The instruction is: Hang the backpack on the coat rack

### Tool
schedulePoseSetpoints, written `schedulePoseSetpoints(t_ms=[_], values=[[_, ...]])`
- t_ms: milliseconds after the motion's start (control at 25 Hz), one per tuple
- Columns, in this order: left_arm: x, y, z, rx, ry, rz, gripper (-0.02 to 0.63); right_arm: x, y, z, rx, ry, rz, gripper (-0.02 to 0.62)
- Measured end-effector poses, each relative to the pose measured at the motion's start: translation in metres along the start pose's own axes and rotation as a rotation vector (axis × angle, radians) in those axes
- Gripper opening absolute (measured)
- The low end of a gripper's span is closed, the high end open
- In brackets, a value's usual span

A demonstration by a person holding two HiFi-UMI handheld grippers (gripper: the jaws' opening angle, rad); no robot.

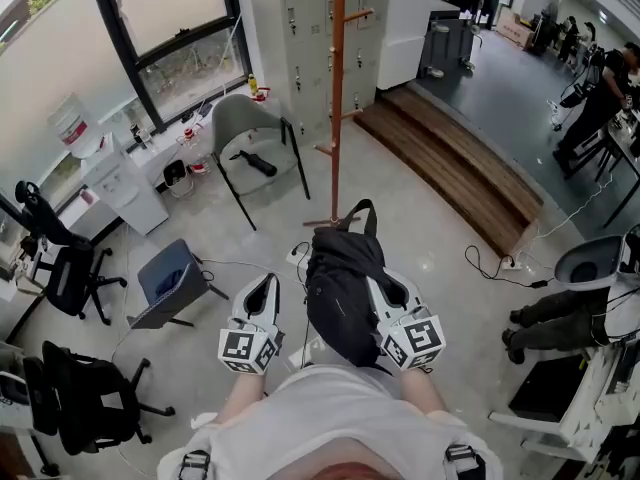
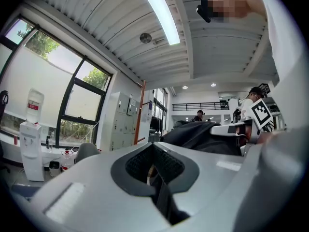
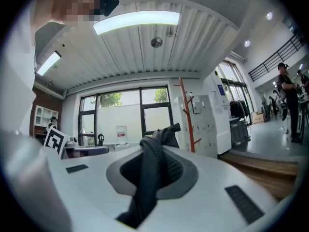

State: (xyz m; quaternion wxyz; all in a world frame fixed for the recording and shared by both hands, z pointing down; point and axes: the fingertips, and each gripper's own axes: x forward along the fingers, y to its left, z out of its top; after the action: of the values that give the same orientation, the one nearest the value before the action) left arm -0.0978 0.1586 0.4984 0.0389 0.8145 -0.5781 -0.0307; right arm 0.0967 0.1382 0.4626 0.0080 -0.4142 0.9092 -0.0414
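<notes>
A black backpack (image 1: 343, 288) hangs in front of me, its top loop (image 1: 362, 213) pointing toward the coat rack. The rack is an orange-brown pole with pegs (image 1: 338, 88), standing on the floor just beyond the bag. My right gripper (image 1: 392, 290) sits against the bag's right side. In the right gripper view it (image 3: 154, 146) is shut on a black backpack strap (image 3: 147, 178), with the rack (image 3: 186, 115) ahead. My left gripper (image 1: 264, 290) is left of the bag and apart from it. Its jaws (image 2: 152, 146) are shut with nothing seen between them; the backpack (image 2: 203, 134) shows at its right.
A grey chair (image 1: 250, 128) stands left of the rack, grey lockers (image 1: 310, 28) behind it. A wooden platform (image 1: 450, 163) runs along the right. A grey stool (image 1: 170, 283) and black office chairs (image 1: 70, 268) stand at left. Cables (image 1: 500, 263) lie on the floor at right.
</notes>
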Motion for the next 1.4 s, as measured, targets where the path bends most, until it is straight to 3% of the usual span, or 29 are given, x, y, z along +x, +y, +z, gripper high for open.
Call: schedulePoseSetpoints(t_ms=[280,960,1400], values=[[0.001,0.001,0.003,-0.012,-0.005,0.01,0.009,0.008,0.004,-0.001,-0.007,0.019,0.016,0.043],[-0.006,0.039,-0.014,-0.048,0.017,-0.032,0.009,0.017,0.009,0.012,-0.016,-0.016,-0.05,0.043],[0.068,0.064,-0.024,-0.034,0.031,-0.015,0.009,0.083,-0.04,-0.002,0.038,-0.002,0.012,0.043]])
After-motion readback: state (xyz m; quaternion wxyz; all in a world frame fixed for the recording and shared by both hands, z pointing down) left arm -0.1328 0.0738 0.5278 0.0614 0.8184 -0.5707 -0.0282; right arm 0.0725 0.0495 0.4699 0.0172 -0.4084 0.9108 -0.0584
